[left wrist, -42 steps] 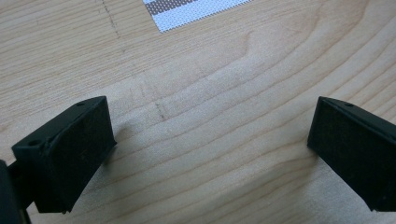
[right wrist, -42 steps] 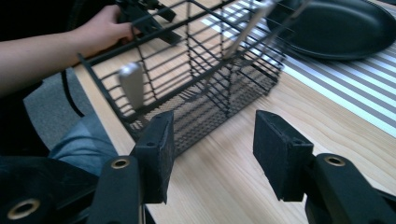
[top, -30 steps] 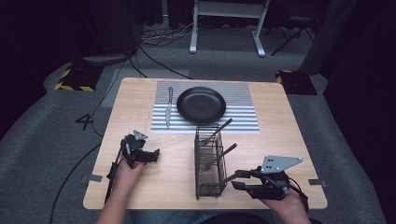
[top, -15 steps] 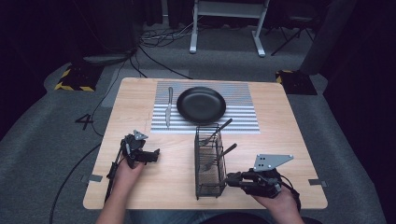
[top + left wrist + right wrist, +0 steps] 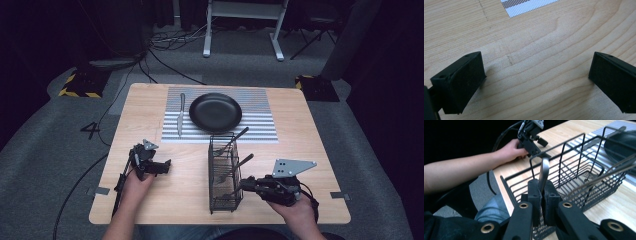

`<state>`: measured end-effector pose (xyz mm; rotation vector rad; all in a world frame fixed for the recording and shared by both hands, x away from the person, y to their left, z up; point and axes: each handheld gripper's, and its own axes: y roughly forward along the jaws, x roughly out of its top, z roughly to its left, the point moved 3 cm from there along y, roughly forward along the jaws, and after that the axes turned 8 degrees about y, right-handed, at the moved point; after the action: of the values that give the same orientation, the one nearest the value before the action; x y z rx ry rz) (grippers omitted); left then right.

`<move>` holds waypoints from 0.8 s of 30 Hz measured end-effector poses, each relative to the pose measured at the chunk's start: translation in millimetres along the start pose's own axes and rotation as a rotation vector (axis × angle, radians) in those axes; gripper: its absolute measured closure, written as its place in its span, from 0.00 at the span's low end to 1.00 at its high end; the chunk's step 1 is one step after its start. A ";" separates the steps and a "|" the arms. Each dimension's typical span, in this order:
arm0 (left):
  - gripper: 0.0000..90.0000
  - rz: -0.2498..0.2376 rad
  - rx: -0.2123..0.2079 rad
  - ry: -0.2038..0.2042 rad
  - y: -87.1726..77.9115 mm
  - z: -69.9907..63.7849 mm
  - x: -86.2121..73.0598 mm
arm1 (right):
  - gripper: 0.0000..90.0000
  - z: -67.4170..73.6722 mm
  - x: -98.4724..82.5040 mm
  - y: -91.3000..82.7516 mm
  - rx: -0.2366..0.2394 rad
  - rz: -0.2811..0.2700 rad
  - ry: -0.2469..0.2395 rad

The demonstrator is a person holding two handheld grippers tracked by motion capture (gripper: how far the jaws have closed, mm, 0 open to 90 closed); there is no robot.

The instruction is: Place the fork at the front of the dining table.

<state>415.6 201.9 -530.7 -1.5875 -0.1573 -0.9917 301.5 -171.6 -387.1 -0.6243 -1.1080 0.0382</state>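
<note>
Right gripper (image 5: 542, 195): we clamp a flat metal utensil handle (image 5: 543, 173) at the wire basket (image 5: 223, 172). Left gripper (image 5: 536, 80): jaws wide, over bare table (image 5: 536, 37).

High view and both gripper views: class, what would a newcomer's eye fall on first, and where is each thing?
The wire basket stands at the table's near middle, utensil handles poking out. The right claw has just been closing and pinches a grey handle at the basket's near rim. Farther back a black pan sits on a striped mat with a knife to its left, while the left claw rests open over bare wood.
</note>
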 end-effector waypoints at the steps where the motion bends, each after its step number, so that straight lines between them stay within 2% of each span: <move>1: 0.01 0.000 0.000 -0.001 0.0 -0.1 0.0 | 0.96 -0.1 1.7 -0.5 0.004 -0.006 0.000; 6: 0.01 0.000 0.001 0.002 -0.1 0.1 0.0 | 0.96 -0.9 12.5 -10.3 0.003 -0.046 -0.005; 14: 0.02 -0.003 -0.001 0.011 -0.9 -0.2 -0.3 | 0.96 -4.6 29.5 -37.9 0.011 -0.114 0.005; 19: 0.02 -0.005 -0.006 0.013 -1.0 -0.9 -0.5 | 0.96 -4.9 37.6 -51.8 0.023 -0.136 0.006; 20: 0.02 -0.004 -0.007 0.016 -1.2 -1.1 -0.7 | 0.96 -5.3 42.1 -59.8 0.030 -0.151 0.004; 24: 0.02 -0.004 -0.008 0.020 -1.6 -1.6 -0.9 | 0.96 -5.3 48.4 -72.2 0.016 -0.173 -0.003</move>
<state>413.3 201.4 -530.3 -1.5846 -0.1433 -1.0116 308.8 -217.8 -313.6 -0.5122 -1.1602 -0.1007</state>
